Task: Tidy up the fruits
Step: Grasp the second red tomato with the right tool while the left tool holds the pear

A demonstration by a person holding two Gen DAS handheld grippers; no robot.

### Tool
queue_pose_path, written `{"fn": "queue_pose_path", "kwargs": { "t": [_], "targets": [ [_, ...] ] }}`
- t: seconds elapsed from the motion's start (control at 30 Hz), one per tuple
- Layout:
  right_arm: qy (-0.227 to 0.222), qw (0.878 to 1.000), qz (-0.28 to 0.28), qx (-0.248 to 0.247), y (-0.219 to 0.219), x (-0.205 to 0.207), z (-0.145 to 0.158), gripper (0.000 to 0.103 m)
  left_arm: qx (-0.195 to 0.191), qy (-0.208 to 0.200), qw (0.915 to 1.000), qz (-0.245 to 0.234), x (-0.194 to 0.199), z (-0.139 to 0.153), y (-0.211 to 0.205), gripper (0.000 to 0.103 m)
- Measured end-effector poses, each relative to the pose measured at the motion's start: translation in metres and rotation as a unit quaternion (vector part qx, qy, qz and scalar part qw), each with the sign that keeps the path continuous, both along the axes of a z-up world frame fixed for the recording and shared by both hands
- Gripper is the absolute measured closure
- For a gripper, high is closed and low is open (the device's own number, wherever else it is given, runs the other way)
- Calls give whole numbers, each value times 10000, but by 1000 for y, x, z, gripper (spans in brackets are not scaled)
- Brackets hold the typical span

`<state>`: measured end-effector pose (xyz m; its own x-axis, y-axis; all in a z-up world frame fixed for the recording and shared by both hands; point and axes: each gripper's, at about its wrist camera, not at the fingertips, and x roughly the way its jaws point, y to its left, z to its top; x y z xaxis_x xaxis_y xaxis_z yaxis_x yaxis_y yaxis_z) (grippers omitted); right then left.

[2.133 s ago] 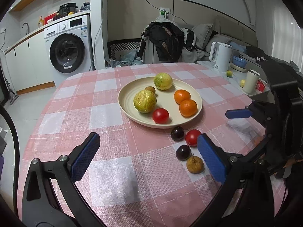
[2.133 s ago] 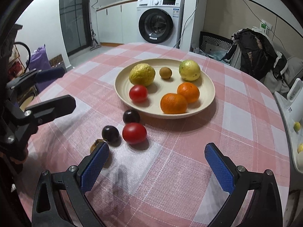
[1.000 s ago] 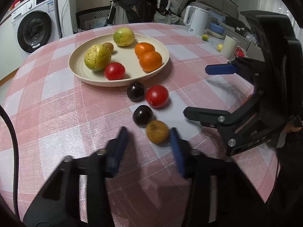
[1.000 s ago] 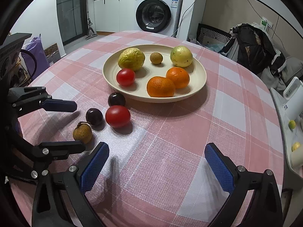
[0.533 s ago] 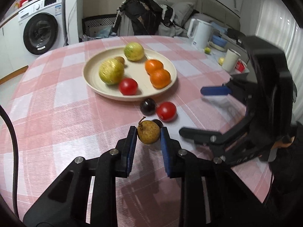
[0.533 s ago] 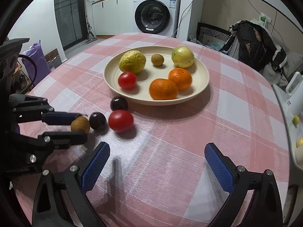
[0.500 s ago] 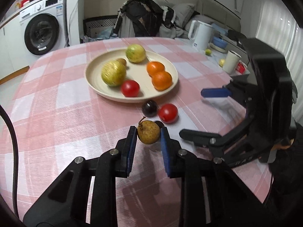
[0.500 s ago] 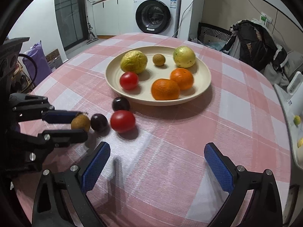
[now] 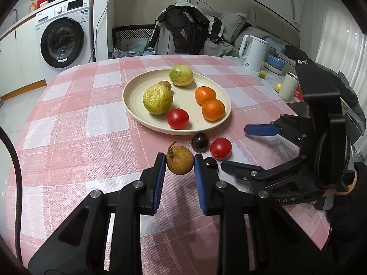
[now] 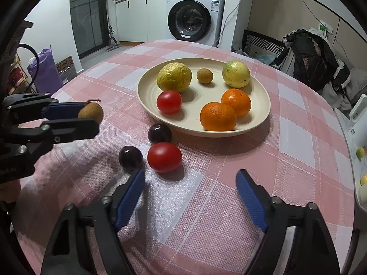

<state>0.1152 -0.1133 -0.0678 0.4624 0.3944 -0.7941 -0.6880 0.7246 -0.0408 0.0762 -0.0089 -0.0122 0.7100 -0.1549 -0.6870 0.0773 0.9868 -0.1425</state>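
Observation:
My left gripper (image 9: 179,163) is shut on a small brown fruit with a stem (image 9: 180,162) and holds it above the cloth; it also shows in the right wrist view (image 10: 91,112). A cream plate (image 9: 223,94) holds two yellow-green fruits, two oranges, a red tomato and a small brown fruit. On the cloth in front of the plate lie a red tomato (image 10: 164,157) and two dark plums (image 10: 159,133) (image 10: 130,157). My right gripper (image 10: 190,190) is open and empty, just short of the tomato and the nearer plum.
The table has a pink and white checked cloth (image 9: 68,123). A white kettle (image 9: 252,52) and a cup (image 9: 288,86) stand on a side counter to the right. A washing machine (image 9: 62,41) and a chair heaped with clothes (image 9: 183,32) stand behind the table.
My left gripper closed on the brown fruit and has lifted it off the cloth, moving toward the plate. My right gripper has come closer to the loose tomato and plums.

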Motion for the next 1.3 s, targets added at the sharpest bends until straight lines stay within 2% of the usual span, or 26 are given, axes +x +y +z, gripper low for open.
{"fn": "queue_pose_path", "kwargs": {
  "t": [0.23, 0.43, 0.6, 0.9, 1.1, 1.2, 1.3],
  "targets": [
    [8, 10000, -72, -4, 4, 2, -2, 24, 39, -60, 9999, 83, -2, 0, 0, 81],
    [119, 9999, -81, 83, 7, 4, -3, 31, 48, -66, 9999, 136, -1, -1, 2, 81],
    [217, 9996, 12, 196, 9, 3, -2, 45, 49, -47, 9999, 135, 1, -3, 3, 81],
    [346, 9983, 96, 465, 7, 3, 1, 63, 74, -25, 9999, 108, 3, -5, 2, 81],
    [463, 9968, 66, 654, 8, 7, 2, 65, 104, -14, 9999, 117, 4, -8, 0, 81],
    [506, 9963, 80, 687, 9, 8, 1, 71, 128, -23, 9998, 130, 4, -8, -1, 81],
    [479, 9964, 83, 688, 9, 7, 1, 71, 181, -78, 9997, 142, 3, -6, -2, 81]
  ]
}}
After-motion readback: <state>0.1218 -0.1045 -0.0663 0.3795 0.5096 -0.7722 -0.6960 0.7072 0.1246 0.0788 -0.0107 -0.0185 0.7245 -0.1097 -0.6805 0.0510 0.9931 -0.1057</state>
